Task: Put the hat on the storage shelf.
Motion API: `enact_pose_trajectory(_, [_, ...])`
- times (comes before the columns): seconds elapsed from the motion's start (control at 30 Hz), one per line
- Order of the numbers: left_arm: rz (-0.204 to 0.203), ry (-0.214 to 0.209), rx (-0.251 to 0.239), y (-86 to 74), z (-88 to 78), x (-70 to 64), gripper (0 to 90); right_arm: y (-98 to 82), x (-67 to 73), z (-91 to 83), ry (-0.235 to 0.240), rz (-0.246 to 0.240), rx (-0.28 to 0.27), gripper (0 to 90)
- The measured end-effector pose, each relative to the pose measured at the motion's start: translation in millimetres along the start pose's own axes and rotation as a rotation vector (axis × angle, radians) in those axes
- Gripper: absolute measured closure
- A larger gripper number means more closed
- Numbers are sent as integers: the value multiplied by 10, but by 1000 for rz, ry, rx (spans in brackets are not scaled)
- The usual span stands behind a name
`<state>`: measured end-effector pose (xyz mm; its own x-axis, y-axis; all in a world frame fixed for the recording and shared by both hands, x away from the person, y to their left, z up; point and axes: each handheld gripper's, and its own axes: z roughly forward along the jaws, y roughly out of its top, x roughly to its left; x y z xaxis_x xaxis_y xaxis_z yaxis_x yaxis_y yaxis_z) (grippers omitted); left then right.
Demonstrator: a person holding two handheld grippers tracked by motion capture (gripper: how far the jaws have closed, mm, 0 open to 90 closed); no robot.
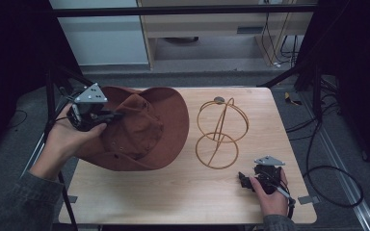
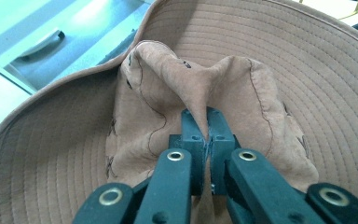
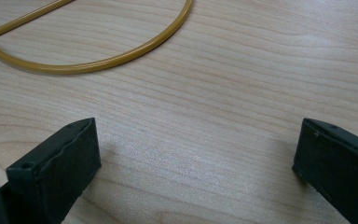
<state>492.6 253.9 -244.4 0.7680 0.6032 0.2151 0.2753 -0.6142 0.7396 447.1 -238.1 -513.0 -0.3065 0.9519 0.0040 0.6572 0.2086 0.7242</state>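
While your left hand (image 1: 70, 137) sits at the table's left edge, the left gripper (image 1: 110, 115) it holds is clenched on a fold of cloth pinched up from the crown of the rust-brown wide-brimmed fabric hat (image 1: 144, 127); in the left gripper view its jaws stand closed with that ridge of the hat (image 2: 242, 88) squeezed between them, the stitched brim curving all around. That hat rests on the left half of the pale wooden table (image 1: 173, 192), its brim reaching toward the middle. Just beside it, right of centre, stands the gold wire hat stand made of round hoops (image 1: 220, 132), apart from the brim. Farther right, near the front edge, your right hand (image 1: 272, 192) holds the right gripper (image 1: 244, 180) low over bare wood, released, its jaws spread wide, with the stand's bottom hoop (image 3: 88, 65) lying ahead.
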Motion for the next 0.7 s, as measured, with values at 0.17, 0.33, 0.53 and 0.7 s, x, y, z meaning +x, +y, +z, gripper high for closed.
enact_pose_trajectory(0.17, [19, 9, -17, 69, -112, -21, 882, 0, -1, -2, 0, -1, 1, 5])
enact_pose_trajectory(0.33, [35, 15, -28, 125, -221, -39, 882, 0, -1, -2, 0, -1, 1, 5])
enact_pose_trajectory(0.53, [48, 11, -33, 178, -262, -46, 884, 0, -1, -2, 0, -1, 1, 5])
enact_pose_trajectory(0.7, [56, 13, -42, 226, -292, -67, 884, 0, -1, -2, 0, -1, 1, 5])
